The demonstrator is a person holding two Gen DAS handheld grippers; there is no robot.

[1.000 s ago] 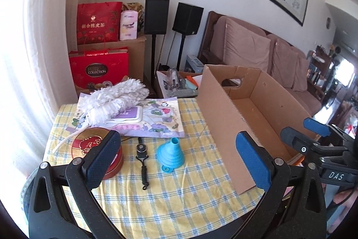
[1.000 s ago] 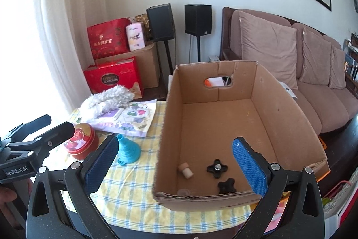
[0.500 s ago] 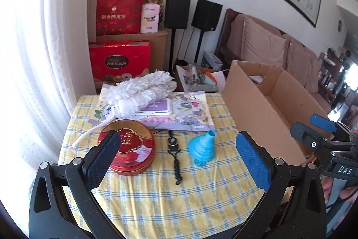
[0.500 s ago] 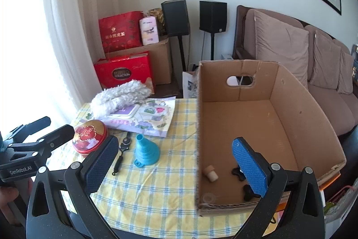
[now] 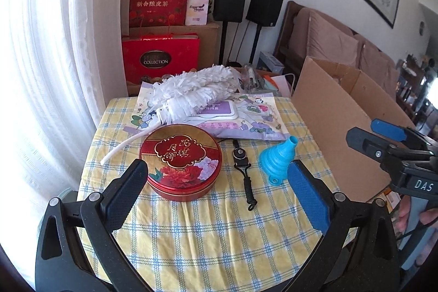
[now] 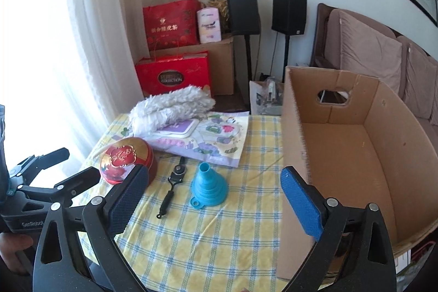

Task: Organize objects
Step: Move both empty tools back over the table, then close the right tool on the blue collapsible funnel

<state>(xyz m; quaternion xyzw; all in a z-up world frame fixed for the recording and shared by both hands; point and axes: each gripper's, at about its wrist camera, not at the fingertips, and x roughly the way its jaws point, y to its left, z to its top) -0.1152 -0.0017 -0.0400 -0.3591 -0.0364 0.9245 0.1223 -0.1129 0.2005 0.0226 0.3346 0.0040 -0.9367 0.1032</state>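
Funnel (image 6: 209,185), blue, lies on our table (image 6: 219,237) between lanyard (image 6: 172,186) and box (image 6: 342,155); we approach to pick, left gripper (image 5: 216,193) wide and empty, right gripper (image 6: 213,200) wide, closing, nothing between; next, we judge, straddle funnel and grip.

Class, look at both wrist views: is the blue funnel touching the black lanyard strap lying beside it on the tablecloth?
Apart. In the right wrist view, a strip of checked tablecloth shows plainly between the blue funnel and the black lanyard strap; the left wrist view shows the same gap.

Bright window glare left, fisheye-curved edges, sharp
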